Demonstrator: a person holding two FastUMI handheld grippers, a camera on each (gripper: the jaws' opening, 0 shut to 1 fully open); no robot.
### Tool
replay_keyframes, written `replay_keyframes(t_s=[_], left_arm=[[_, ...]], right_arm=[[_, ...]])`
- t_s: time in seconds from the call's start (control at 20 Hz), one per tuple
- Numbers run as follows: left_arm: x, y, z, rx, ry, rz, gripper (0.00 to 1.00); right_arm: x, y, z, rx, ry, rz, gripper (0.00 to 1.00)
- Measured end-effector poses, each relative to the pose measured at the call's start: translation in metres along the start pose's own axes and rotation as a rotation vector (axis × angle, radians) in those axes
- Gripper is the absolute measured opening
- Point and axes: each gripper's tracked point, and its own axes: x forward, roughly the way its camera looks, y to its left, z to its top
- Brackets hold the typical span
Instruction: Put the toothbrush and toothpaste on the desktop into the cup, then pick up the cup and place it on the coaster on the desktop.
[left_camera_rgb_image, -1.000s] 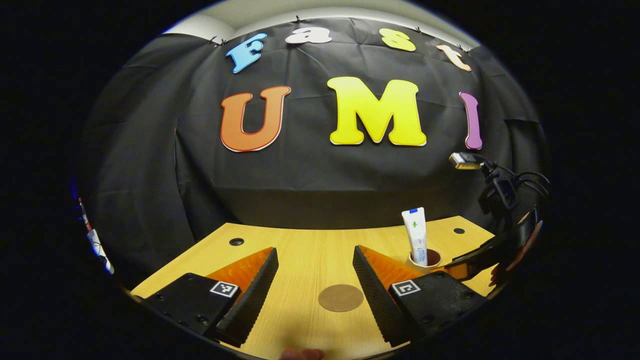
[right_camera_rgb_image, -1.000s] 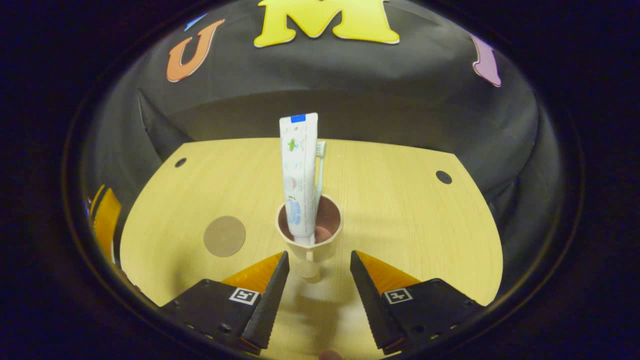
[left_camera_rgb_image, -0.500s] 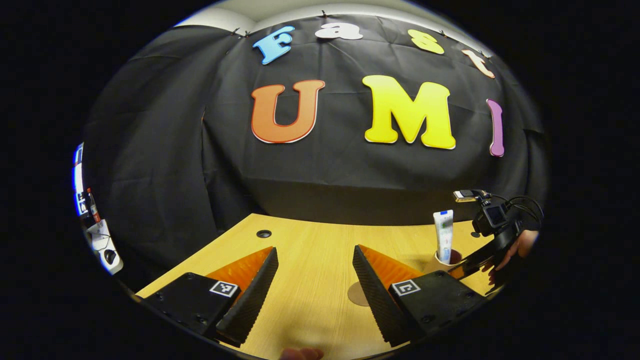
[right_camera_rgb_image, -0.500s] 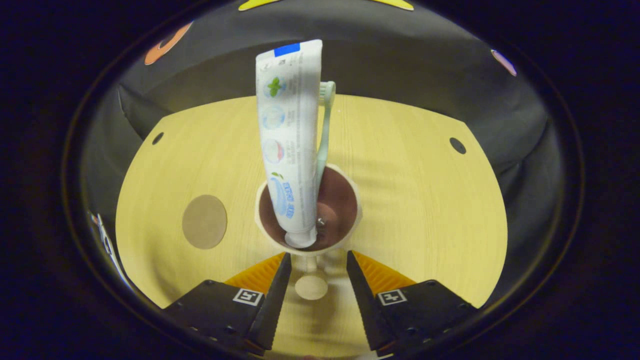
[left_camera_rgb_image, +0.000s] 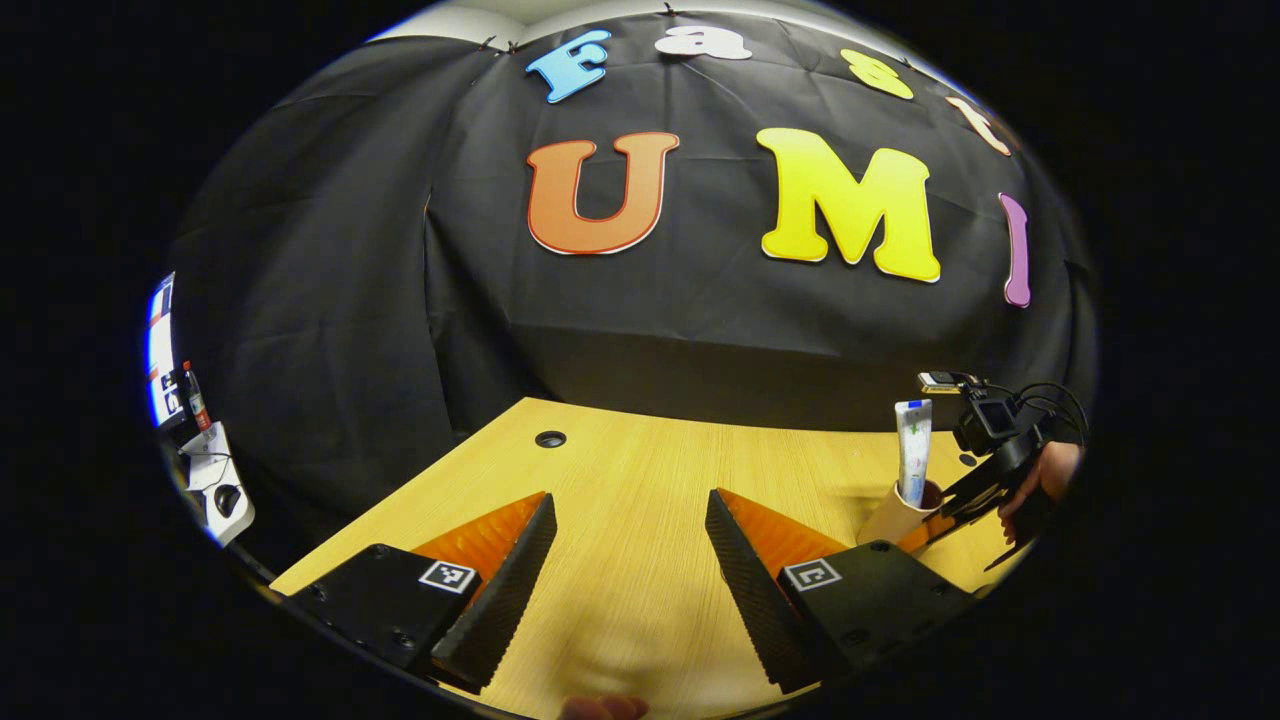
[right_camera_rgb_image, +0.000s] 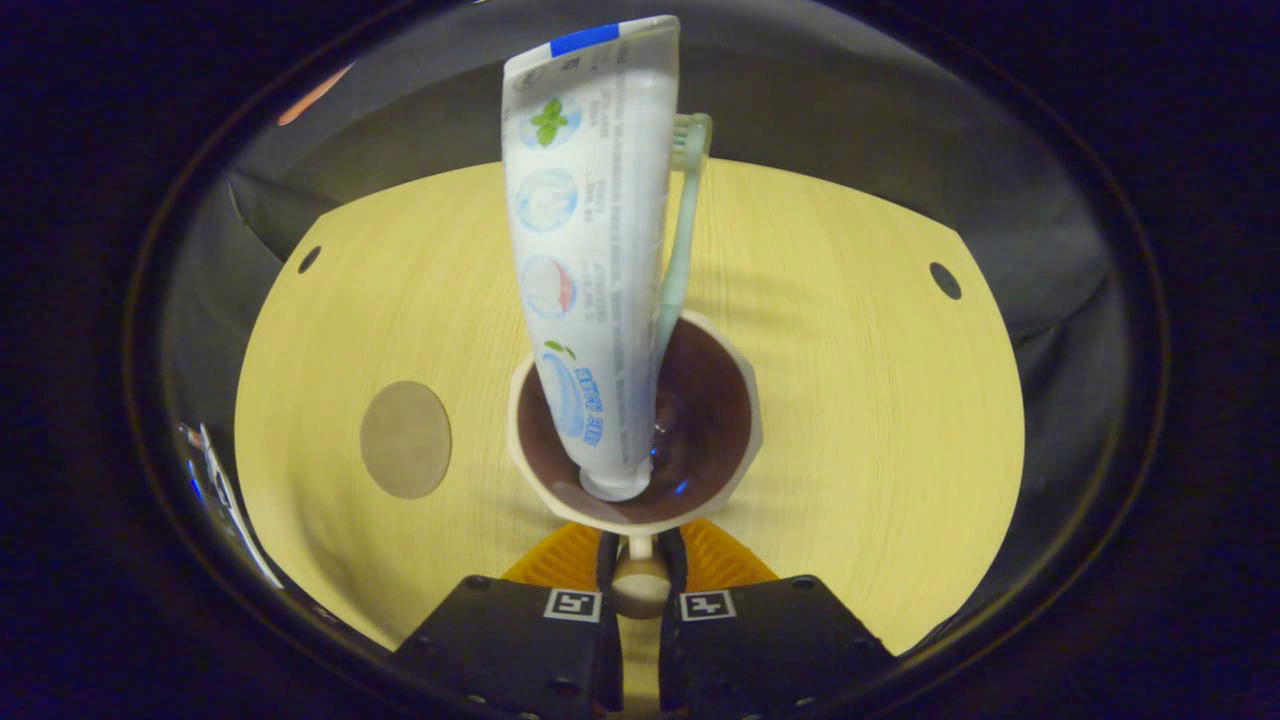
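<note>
i had my right gripper (right_camera_rgb_image: 640, 560) clenched on the cup's (right_camera_rgb_image: 735, 440) handle, toothpaste (right_camera_rgb_image: 590, 260) and toothbrush (right_camera_rgb_image: 683, 230) inside, left gripper (left_camera_rgb_image: 630, 585) spread wide

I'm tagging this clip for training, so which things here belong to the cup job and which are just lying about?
Job:
- cup, its handle pinched by the right gripper
- toothpaste in the cup
- toothbrush in the cup
- coaster

Lying about:
- left gripper, open, holding nothing
- desktop holes
- clutter past the desk's left edge

Matt wood-grain desktop (right_camera_rgb_image: 850, 400); cup (right_camera_rgb_image: 740, 440) glossy inside.
</note>
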Motion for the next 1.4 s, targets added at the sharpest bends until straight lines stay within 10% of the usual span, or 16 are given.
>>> replay_keyframes(t_s=[0.8, 1.4], left_arm=[[-0.033, 0.059, 0.005, -0.010, -0.008, 0.089, 0.96], [-0.056, 0.115, -0.011, -0.056, 0.017, 0.174, 0.96]], right_arm=[[0.006, -0.007, 0.005, -0.170, -0.078, 0.114, 0.11], [-0.002, -0.021, 0.005, -0.227, -0.038, 0.054, 0.10]])
